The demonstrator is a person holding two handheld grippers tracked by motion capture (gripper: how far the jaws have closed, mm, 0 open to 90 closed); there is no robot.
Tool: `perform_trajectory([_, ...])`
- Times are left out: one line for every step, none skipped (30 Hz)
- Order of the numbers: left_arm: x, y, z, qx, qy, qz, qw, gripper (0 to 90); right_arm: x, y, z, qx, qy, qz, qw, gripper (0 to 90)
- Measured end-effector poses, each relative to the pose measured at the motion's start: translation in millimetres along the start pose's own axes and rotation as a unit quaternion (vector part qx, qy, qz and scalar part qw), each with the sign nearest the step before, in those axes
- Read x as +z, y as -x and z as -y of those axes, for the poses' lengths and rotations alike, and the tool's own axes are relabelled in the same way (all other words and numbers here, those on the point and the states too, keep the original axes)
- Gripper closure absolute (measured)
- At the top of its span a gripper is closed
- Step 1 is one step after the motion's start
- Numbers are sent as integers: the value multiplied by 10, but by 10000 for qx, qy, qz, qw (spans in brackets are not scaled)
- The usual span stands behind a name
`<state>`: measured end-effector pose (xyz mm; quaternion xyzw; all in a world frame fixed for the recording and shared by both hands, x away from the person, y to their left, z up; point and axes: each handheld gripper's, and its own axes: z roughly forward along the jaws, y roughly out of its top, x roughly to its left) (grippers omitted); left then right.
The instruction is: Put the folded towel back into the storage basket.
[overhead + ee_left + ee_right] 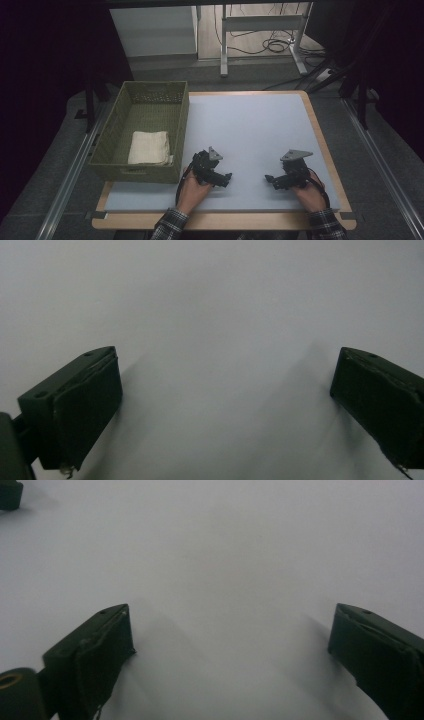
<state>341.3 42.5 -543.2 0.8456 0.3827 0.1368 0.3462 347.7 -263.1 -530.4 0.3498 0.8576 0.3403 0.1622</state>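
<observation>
Nearest the camera, two hands in plaid sleeves come in over the front edge of the table (260,125), each holding a black gripper low over the pale grey surface. On the left, the left gripper (226,179) lies with its jaws pointing toward the middle of the table; in the left gripper view (220,405) its two black jaws stand wide apart with nothing but bare grey surface between them. On the right, the right gripper (270,180) points inward toward the other one, the two well apart. Its own view (230,650) likewise shows the jaws spread wide over bare table, gripping nothing, with a dark corner of the other gripper at the far upper left. Each gripper carries a grey three-cornered plate on top.

Farther back and to the left, just beside the left gripper, a green woven basket (120,112) sits on the left edge of the table. A folded cream towel (148,147) lies flat on the basket's floor, toward its near end.

Beyond the table, metal desk legs (224,45) and loose cables (275,46) stand on the floor.
</observation>
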Motion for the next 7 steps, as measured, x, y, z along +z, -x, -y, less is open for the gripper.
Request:
perform_trajectory([1,1,3,-33,-1,12,10000,5,-1,2,2,-1,8,-4,10000,35])
perform_trajectory([3,-2,3,-47,-1,22,10000,5,-1,0,2,-21,-1,8,10000,35])
perform_trajectory([6,-1,3,-47,-8,24,10000,4,0,2,4,-22,2,4,10000,35])
perform_trajectory([8,-1,5,-48,-17,37,10000,3,1,2,7,-16,12,-2,10000,35])
perform_trajectory([8,3,7,-41,-6,18,10000,3,0,1,14,-5,15,-3,10000,35])
perform_trajectory([8,-3,7,-44,-11,35,10000,3,-1,-1,16,-20,25,8,10000,35])
perform_trajectory([9,2,8,-40,-6,24,10000,3,1,-2,15,-19,19,14,10000,35])
